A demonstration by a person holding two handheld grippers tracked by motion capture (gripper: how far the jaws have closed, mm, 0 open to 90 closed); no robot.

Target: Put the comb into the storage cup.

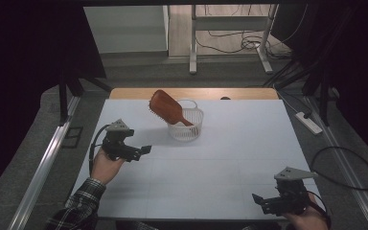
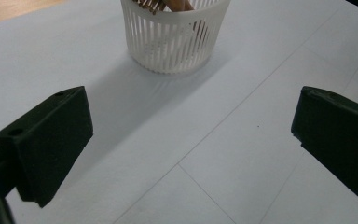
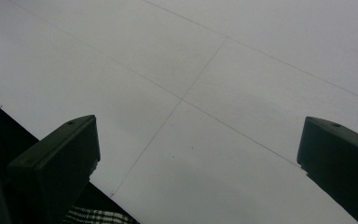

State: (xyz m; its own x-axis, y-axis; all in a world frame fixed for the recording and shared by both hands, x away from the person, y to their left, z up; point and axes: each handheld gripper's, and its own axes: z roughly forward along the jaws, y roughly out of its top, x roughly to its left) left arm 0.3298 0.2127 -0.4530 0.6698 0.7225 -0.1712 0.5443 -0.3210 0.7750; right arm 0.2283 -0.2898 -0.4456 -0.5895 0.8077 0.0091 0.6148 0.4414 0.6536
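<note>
High view: wooden hairbrush (image 1: 166, 107) leans handle-down in the white basket (image 1: 188, 130) at upper centre of the bench (image 1: 230, 158); left hand-held gripper (image 1: 143, 150) and right hand-held gripper (image 1: 260, 201) spread wide, empty; probably placing finished, next retreat

Table (image 1: 220, 158): white top marked with thin grid lines, a strip of bare wood showing along its far edge. One item stands directly on it, a white slatted basket (image 1: 186, 125), upright, placed toward the far side near the middle. It casts a soft shadow on the white surface.
</note>
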